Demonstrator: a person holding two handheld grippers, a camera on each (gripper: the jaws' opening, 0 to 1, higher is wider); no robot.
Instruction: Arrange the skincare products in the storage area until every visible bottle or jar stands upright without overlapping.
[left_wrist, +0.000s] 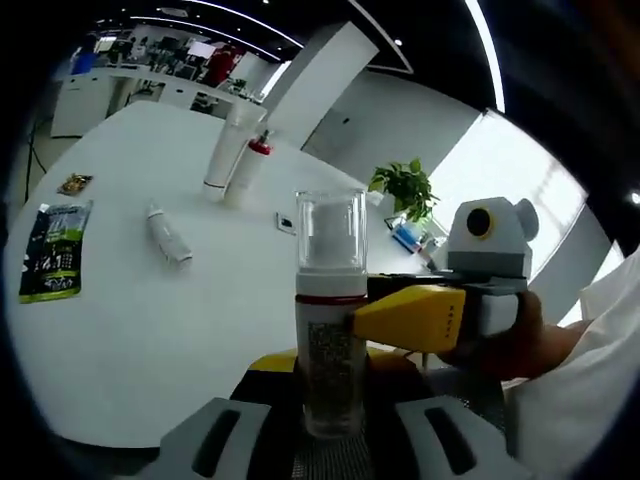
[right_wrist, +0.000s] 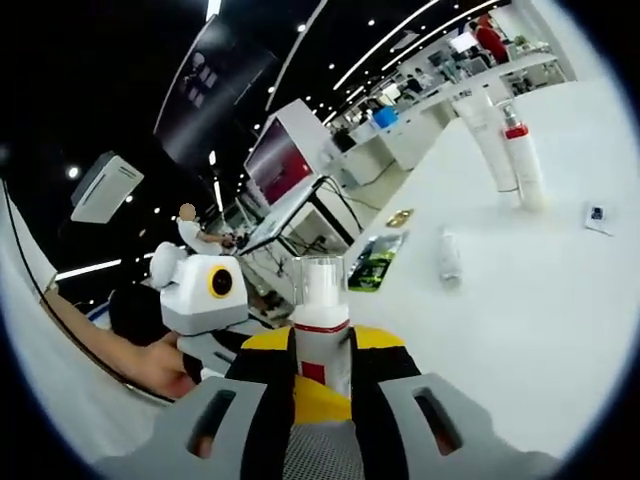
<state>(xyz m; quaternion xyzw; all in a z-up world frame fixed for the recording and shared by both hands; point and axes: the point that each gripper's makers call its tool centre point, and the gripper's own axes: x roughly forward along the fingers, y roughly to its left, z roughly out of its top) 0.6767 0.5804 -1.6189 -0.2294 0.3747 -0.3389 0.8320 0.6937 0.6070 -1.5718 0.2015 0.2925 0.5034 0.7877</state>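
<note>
A clear pump bottle with a see-through cap and a thin red ring (left_wrist: 329, 330) stood straight up, close to the near edge of the big white tabletop (left_wrist: 120, 330). The two tools met at this bottle. In the left gripper view, the left tool (left_wrist: 330, 440) had its grey jaws low on each side of the bottle, but I could not tell if they pressed on it. From the right came the right tool (left_wrist: 415, 318), and its yellow jaw touched the bottle just under the red ring. A hand (left_wrist: 525, 340) held that tool.

In the right gripper view, the same bottle (right_wrist: 321, 320) stood between the right tool's (right_wrist: 322, 390) yellow and black jaws, which were closed in tight on it.

Far across the tabletop, a tall white tube (left_wrist: 226, 150) stood upright, and a white bottle with a red top (left_wrist: 248, 170) stood right beside it. A small white tube (left_wrist: 168, 235) lay on its side, well apart from them. At the left lay a flat green and black packet (left_wrist: 55, 250), with a small gold packet (left_wrist: 74, 183) a bit farther off. A leafy green plant (left_wrist: 405, 188) stood at the far right.
</note>
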